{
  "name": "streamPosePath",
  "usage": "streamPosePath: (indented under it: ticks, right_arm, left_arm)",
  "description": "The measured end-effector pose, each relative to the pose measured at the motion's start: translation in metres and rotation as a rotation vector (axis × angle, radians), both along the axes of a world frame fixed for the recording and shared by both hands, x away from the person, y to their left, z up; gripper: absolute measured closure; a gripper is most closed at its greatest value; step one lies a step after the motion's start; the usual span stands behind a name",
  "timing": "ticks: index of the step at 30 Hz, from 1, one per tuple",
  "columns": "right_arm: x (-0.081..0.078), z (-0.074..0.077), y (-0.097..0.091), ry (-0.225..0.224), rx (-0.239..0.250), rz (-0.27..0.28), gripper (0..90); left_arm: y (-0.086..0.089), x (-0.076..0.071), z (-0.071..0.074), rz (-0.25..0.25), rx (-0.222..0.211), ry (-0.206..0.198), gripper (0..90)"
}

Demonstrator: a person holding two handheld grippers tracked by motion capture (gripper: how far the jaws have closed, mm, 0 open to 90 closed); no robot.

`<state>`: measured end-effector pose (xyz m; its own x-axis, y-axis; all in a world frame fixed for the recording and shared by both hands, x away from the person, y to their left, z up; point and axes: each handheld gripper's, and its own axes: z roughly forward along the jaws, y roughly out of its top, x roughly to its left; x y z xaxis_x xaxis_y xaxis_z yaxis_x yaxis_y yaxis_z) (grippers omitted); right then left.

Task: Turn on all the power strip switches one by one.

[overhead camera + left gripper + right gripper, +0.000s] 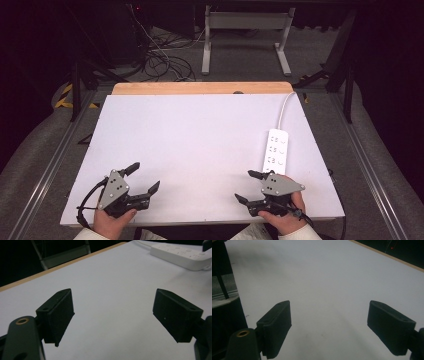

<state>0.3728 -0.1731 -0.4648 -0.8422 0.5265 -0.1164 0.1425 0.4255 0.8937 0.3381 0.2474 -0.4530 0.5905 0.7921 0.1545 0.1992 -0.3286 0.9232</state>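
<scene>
both grippers, left (146,177) and right (244,186), are held spread and empty. the strip (276,151) is judged rigid, light, smooth; best gripped across its narrow sides.

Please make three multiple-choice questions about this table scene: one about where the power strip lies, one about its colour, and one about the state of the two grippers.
1. Where does the white plastic power strip lie on the white table board?
A. near the right edge, just beyond the right gripper
B. at the left edge
C. in the middle

2. What colour is the strip's cable?
A. black
B. white
C. red

3. How do the left gripper and the right one stand?
A. both shut on the strip
B. left shut, right open
C. both open, holding nothing

Key: 1 A, the high view shows it ahead of the right hand; 2 B, the cable matches the strip; 3 C, both gripper views show jaws wide apart over bare board.
</scene>
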Motion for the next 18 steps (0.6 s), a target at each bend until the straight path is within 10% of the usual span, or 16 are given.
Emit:
streamPosePath:
  ticks: [18]
  right_arm:
    - [0.0007, 0.0069, 0.0002, 0.011, 0.009, 0.038, 34.4]
  left_arm:
    - [0.0017, -0.0033, 0.0026, -0.016, -0.008, 0.002, 17.5]
